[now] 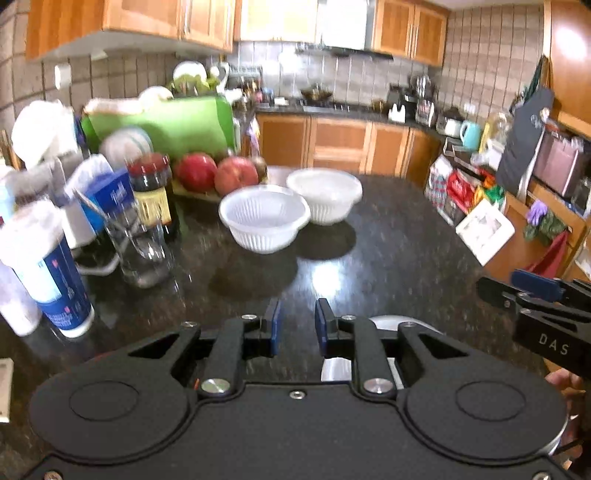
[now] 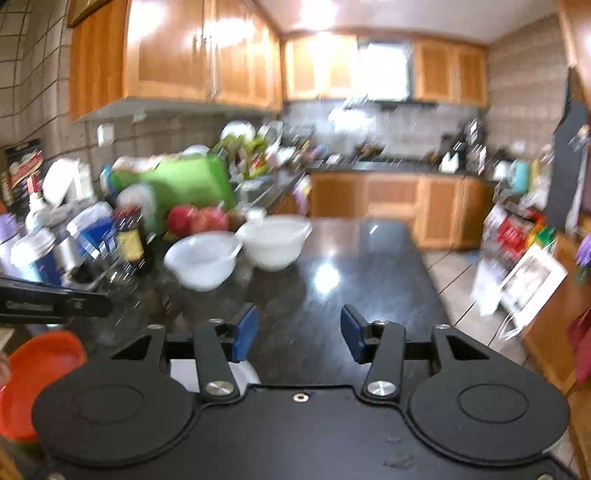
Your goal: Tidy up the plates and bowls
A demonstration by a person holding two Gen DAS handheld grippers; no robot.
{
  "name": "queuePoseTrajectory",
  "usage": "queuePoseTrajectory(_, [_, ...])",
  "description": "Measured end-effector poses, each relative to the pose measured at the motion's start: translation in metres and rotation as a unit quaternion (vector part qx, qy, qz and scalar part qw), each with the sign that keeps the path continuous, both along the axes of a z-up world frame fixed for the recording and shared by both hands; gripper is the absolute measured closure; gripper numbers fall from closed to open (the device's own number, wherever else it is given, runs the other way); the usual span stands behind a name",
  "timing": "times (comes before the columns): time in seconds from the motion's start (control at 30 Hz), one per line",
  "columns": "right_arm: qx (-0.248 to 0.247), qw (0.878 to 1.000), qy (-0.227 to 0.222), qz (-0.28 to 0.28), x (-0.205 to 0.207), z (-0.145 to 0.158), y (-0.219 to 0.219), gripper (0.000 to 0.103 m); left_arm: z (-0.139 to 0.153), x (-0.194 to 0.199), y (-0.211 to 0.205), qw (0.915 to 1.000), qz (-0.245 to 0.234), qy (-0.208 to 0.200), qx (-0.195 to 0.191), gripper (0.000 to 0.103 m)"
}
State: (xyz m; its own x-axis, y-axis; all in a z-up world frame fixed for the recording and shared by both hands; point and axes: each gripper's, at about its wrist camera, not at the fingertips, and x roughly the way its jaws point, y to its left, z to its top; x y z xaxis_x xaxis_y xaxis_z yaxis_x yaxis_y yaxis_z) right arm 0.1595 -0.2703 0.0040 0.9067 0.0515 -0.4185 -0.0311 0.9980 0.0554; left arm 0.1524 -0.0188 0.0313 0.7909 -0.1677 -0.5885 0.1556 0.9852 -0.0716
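Kitchen, L-shaped. Wall cabinets [image 1: 129, 18], orange-brown wood, along left and far walls; matching base cabinets [image 1: 340, 144] under dark far counter. Tiled wall [image 1: 491, 62], grey-beige, dark grout. Range hood [image 1: 343, 29] centred on far wall. Black speckled countertop [image 1: 388, 258] in foreground, glossy, ceiling light glare on it. Light tile floor [image 2: 454, 280] at right. Right view motion-blurred.

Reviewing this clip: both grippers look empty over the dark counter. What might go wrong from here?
1. The two white bowls sit touching or nearly so; gripping one rim may shove the other.
2. The drinking glass and dark jar crowd the nearer bowl's left; a wide approach by the left gripper could topple them.
3. The right gripper view is blurred, so aim may suffer.
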Motion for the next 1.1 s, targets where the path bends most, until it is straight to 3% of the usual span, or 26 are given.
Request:
queuePoseTrajectory(0.23, [-0.034,0.998,-0.049,0.003,0.006,0.031,-0.006,0.049,0.023,0.011,0.008,0.9989,0.008,-0.044,-0.016,0.073])
queuePoseTrajectory(0.37, [-0.053,0.997,-0.049,0.031,0.017,0.050,-0.011,0.051,0.040,0.022,0.011,0.9978,0.002,-0.062,-0.023,0.073])
queuePoseTrajectory(0.47, [-0.039,0.997,-0.023,0.065,0.031,0.062,-0.018,0.054,0.050,0.030,0.013,0.9971,0.007,-0.072,-0.022,0.073])
queuePoseTrajectory(0.63, [0.008,0.994,0.015,0.107,0.049,0.081,-0.035,0.057,0.059,0.043,0.016,0.9971,0.008,-0.062,-0.044,0.073])
queuePoseTrajectory(0.9, [0.010,0.995,-0.007,0.097,0.087,0.116,-0.068,0.057,0.064,0.071,-0.002,0.9986,0.000,-0.045,-0.029,0.073])
queuePoseTrajectory(1.1, [0.043,0.992,0.049,0.112,0.152,0.120,-0.085,0.057,0.061,0.112,-0.011,0.9992,0.017,0.009,-0.036,0.073])
